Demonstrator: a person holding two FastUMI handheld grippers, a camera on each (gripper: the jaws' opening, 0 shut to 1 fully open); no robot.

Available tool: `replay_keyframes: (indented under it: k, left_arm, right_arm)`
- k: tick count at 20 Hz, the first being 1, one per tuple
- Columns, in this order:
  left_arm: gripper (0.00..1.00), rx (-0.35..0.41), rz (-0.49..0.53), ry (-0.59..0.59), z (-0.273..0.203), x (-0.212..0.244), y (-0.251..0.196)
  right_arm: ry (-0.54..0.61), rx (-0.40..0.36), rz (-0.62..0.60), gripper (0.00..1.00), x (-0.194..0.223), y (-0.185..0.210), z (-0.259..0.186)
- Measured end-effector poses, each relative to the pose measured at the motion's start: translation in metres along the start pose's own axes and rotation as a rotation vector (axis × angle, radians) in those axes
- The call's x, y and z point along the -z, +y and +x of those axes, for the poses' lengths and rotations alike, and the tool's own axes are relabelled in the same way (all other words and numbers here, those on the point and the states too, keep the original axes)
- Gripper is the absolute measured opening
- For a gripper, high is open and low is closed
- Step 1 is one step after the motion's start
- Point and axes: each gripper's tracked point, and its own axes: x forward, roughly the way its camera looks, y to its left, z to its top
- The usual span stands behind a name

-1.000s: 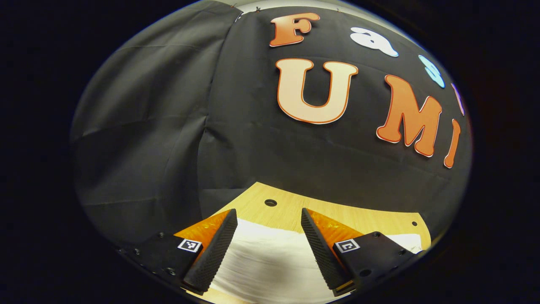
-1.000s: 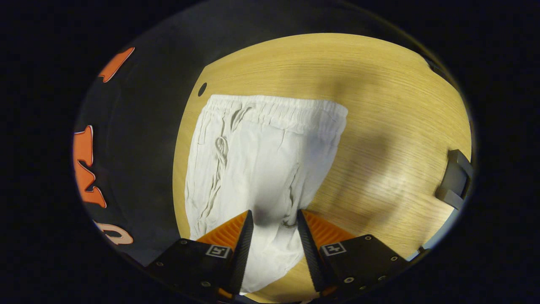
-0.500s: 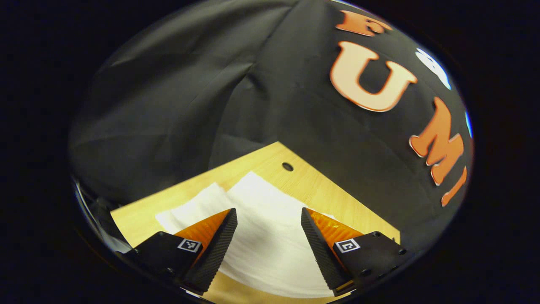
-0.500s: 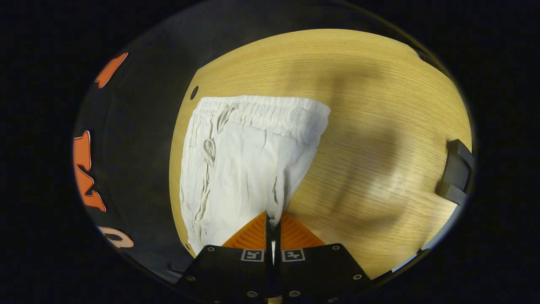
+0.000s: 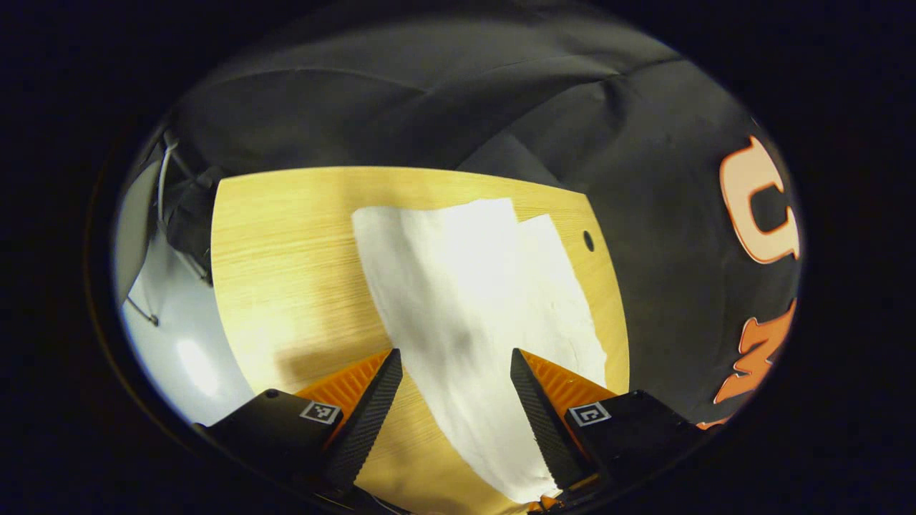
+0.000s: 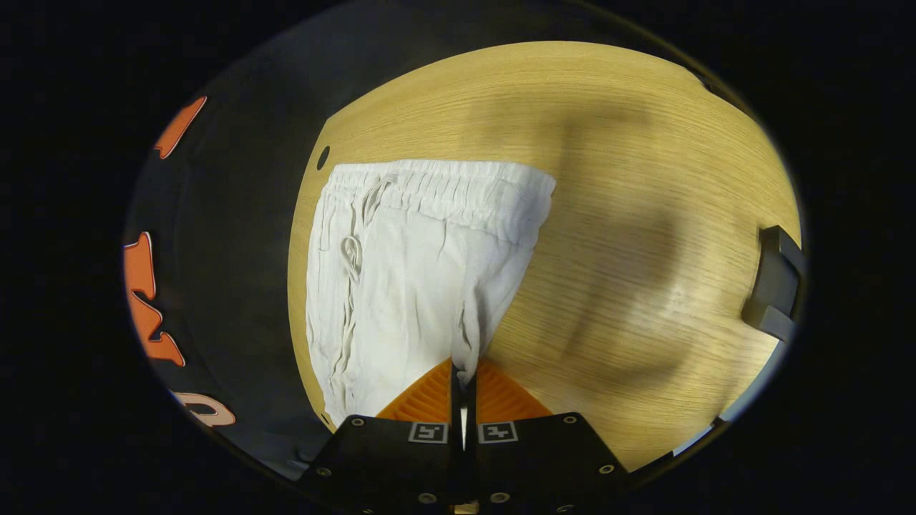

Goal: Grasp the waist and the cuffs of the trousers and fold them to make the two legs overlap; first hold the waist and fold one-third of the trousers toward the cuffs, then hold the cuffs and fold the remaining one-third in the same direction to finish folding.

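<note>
White trousers (image 6: 401, 286) lie flat on the wooden table (image 6: 608, 143). In the right gripper view the elastic waist (image 6: 436, 189) with its drawstring (image 6: 351, 250) is at the far end. My right gripper (image 6: 464, 366) is shut on a fold of cloth at the near edge of the trousers. In the left gripper view the trousers (image 5: 472, 286) stretch away along the table, with two offset cuff ends (image 5: 458, 211) at the far end. My left gripper (image 5: 454, 355) stands open just above the cloth, which runs between its fingers.
A small round hole (image 5: 588, 241) in the table sits near the black cloth wall, beside the cuffs. A dark block (image 6: 773, 286) stands at the table's right edge in the right gripper view. Cables (image 5: 172, 186) and pale floor (image 5: 164, 322) lie beyond the table's left edge.
My right gripper shut on the trousers cloth and has since held still. My left gripper swung round and tipped down, from facing the wall to looking along the legs; it stays open.
</note>
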Motion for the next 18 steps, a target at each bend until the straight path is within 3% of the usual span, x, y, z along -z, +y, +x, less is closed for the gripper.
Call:
replay_keyframes:
  k: [3, 7, 12, 16, 18]
  left_arm:
    - [0.96, -0.031, -0.02, 0.021, 0.005, 0.006, 0.002]
    - [1.0, -0.032, -0.052, 0.047, 0.014, 0.008, 0.002]
    - [0.98, -0.024, 0.006, 0.048, 0.027, 0.003, -0.011]
    - [0.42, -0.046, -0.031, 0.065, 0.039, 0.006, -0.011]
    - [0.4, -0.062, -0.015, 0.09, 0.044, 0.009, -0.006]
  right_arm:
    - [0.009, 0.002, 0.008, 0.01, 0.0, 0.0, -0.001]
    - [0.015, 0.007, 0.02, 0.01, 0.0, -0.001, -0.001]
    - [0.026, 0.007, 0.037, 0.02, -0.001, -0.002, -0.002]
    - [0.023, 0.006, 0.028, 0.02, -0.001, -0.001, -0.002]
    - [0.022, 0.005, 0.023, 0.02, -0.001, -0.002, -0.002]
